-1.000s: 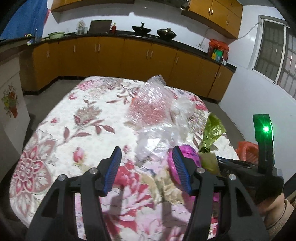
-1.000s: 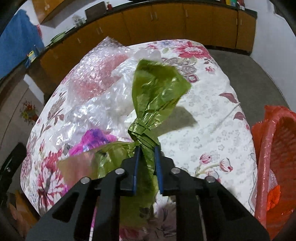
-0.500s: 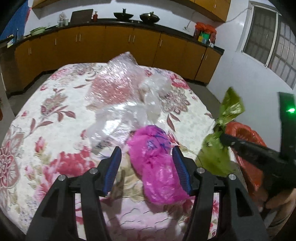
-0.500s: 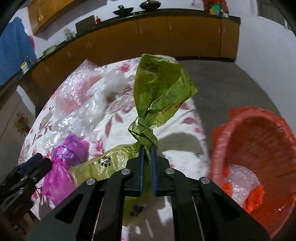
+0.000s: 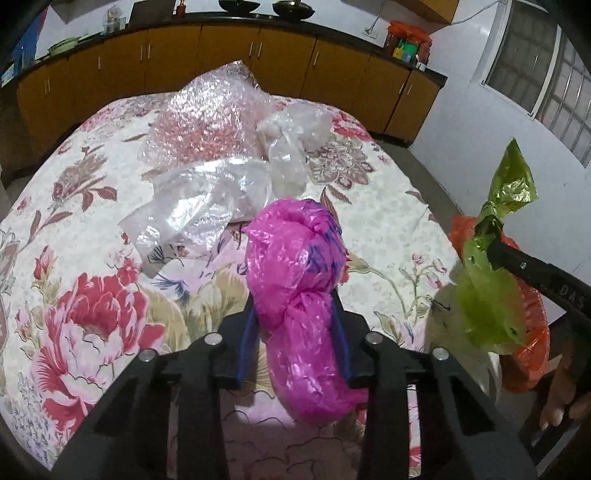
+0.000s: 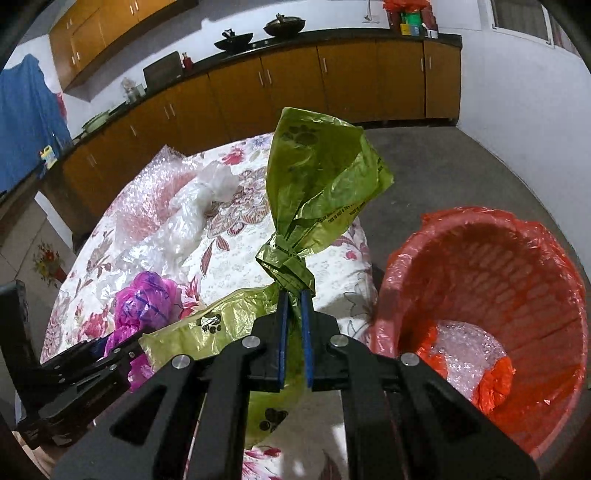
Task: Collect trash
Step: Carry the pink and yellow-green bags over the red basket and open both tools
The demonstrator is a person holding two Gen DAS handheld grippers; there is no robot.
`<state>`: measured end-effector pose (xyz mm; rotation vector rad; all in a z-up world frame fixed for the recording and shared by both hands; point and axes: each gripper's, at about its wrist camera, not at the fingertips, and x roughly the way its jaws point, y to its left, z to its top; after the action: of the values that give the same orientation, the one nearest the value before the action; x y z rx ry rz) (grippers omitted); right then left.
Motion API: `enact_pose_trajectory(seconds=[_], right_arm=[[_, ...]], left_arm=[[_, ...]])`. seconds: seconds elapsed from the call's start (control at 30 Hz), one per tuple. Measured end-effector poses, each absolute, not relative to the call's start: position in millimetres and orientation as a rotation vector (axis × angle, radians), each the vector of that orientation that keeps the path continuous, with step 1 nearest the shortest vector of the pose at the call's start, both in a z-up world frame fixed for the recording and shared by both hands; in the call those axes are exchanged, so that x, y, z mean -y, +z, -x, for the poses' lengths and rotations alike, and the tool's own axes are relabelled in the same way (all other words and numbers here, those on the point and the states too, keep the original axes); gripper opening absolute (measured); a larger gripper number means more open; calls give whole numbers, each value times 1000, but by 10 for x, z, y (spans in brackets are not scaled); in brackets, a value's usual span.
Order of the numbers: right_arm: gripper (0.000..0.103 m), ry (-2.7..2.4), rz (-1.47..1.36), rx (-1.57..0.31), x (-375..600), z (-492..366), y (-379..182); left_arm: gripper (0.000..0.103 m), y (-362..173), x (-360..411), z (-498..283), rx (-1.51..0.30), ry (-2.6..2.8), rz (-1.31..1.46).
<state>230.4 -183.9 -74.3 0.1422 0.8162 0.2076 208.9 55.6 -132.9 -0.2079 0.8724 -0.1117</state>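
Floral tablecloth [image 5: 92, 229] covers table, big red and pink blooms on cream ground. Orange-brown cabinets [image 6: 288, 92] run along far wall under dark countertop [image 6: 332, 37]. Two dark woks [image 6: 284, 25] sit on counter. Blue cloth [image 6: 26, 122] hangs at left. Barred window [image 5: 546, 70] in white wall at right

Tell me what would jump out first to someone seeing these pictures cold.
The knotted green bag pinched in the right gripper, hanging near the red-lined bin beside the table. Next, the bright pink bag on the floral tablecloth, between the closing jaws of the left gripper. Behind it lie bubble wrap and clear plastic.
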Motion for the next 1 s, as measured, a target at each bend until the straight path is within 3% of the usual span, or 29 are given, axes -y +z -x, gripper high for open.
enact_pose_trajectory(seconds=[0.47, 1.0], right_arm=[[8, 152, -178, -723, 2204, -2026, -431], [8, -28, -197, -631, 2904, -1584, -214]], left_arm=[[35, -825, -390, -2023, -759, -166, 202], [35, -495, 411, -2037, -707, -355, 136]])
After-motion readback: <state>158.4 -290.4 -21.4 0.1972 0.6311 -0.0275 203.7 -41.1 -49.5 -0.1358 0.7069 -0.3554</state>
